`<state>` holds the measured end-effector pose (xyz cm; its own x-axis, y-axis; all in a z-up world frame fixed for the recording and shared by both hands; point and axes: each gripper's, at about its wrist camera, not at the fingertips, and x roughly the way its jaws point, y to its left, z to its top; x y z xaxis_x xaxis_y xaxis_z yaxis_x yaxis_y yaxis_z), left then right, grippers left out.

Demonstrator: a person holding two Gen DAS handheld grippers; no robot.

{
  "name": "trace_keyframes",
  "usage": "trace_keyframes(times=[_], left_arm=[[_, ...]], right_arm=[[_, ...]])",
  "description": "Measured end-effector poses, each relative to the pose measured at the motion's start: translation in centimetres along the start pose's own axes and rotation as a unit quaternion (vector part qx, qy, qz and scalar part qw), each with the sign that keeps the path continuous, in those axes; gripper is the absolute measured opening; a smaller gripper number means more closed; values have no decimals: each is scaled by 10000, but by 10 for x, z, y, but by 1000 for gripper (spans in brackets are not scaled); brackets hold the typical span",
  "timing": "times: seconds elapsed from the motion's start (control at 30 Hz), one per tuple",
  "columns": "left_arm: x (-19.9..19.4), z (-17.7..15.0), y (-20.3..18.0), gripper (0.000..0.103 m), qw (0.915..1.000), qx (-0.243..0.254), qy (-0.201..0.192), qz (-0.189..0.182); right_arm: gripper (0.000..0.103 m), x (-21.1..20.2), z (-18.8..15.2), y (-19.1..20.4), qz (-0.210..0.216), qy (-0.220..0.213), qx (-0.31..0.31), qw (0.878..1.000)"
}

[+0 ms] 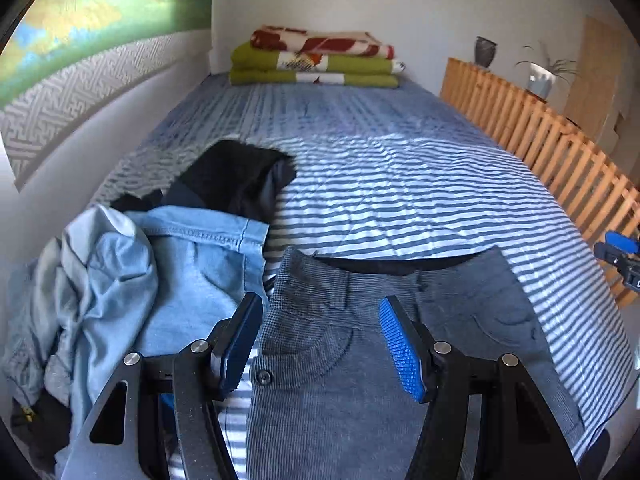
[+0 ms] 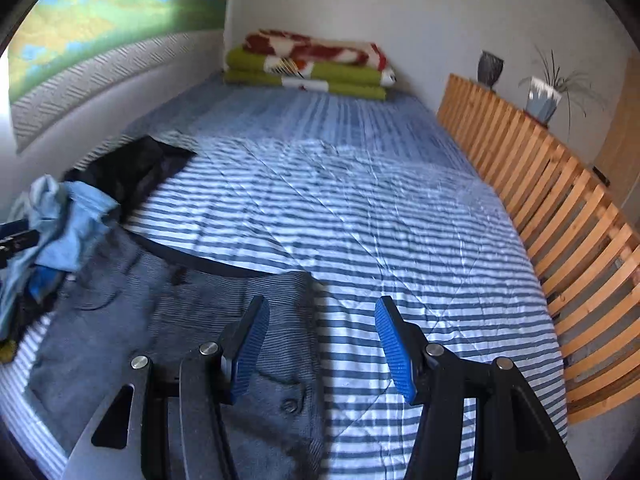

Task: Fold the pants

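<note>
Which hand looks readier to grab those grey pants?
Probably left: the left hand-held gripper, open, straddles the grey pants near the waistband. The right hand-held gripper mostly straddles striped bedcover.

Pants (image 1: 320, 360): grey fine-ribbed woven cloth, matt, plastic button. Bed (image 1: 400, 200) cover: striped quilted cotton-like cloth, slightly creased. Denim garment (image 1: 192, 264): light blue, stitched hem. Left tool (image 1: 320, 348): matt black arms, bright metal rivets, blue ridged pads (image 1: 400, 352). Slatted frame (image 1: 540, 152): bare wood.
</note>
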<state>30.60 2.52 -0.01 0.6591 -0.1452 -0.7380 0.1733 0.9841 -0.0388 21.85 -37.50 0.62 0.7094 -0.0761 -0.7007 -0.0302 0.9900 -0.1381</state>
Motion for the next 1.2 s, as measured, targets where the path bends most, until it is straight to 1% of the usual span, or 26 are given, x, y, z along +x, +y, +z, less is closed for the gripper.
trace_keyframes(times=[0.1, 0.17, 0.27, 0.4, 0.53, 0.7, 0.8, 0.83, 0.87, 0.9, 0.97, 1.03, 1.13, 1.2], left_arm=[[-21, -3, -13, 69, 9998, 187, -93, -57], [-30, -5, -20, 69, 9996, 237, -107, -115], [-35, -11, -28, 69, 9994, 265, -75, -206], [-29, -18, -36, 69, 9990, 366, 5, -253], [-16, -26, -37, 69, 9990, 326, 106, -298], [10, -34, -31, 69, 9987, 378, 289, -208], [36, -33, -16, 73, 9984, 269, 472, -169], [42, -32, -12, 74, 9984, 264, 482, -112], [53, -31, -4, 74, 9985, 245, 493, 14], [62, -29, 2, 75, 9984, 207, 530, 63], [88, -25, 19, 78, 9974, 7, 714, -4], [110, -21, 35, 79, 9961, -206, 856, -32], [140, -16, 52, 79, 9942, -356, 1017, -33], [159, -13, 58, 80, 9932, -376, 1102, 5]], right_arm=[[52, -23, -1, 8, 81, -139, -142, 9998], [53, -30, -3, 12, 144, -176, -136, 9996], [53, -28, -7, 18, 265, -134, -110, 9995], [53, -17, -15, 26, 345, 26, -145, 9993], [53, -8, -24, 30, 380, 104, -125, 9991], [53, 9, -33, 33, 413, 227, -177, 9987], [54, 29, -36, 29, 422, 316, -182, 9984], [56, 35, -37, 27, 416, 360, -165, 9983], [56, 48, -37, 22, 439, 462, -118, 9979], [56, 54, -38, 19, 470, 508, -81, 9976], [56, 78, -39, 10, 507, 668, 6, 9965], [57, 98, -39, 2, 539, 803, 79, 9953], [57, 132, -38, -15, 705, 1034, 292, 9917], [57, 155, -36, -29, 969, 1224, 559, 9862]])
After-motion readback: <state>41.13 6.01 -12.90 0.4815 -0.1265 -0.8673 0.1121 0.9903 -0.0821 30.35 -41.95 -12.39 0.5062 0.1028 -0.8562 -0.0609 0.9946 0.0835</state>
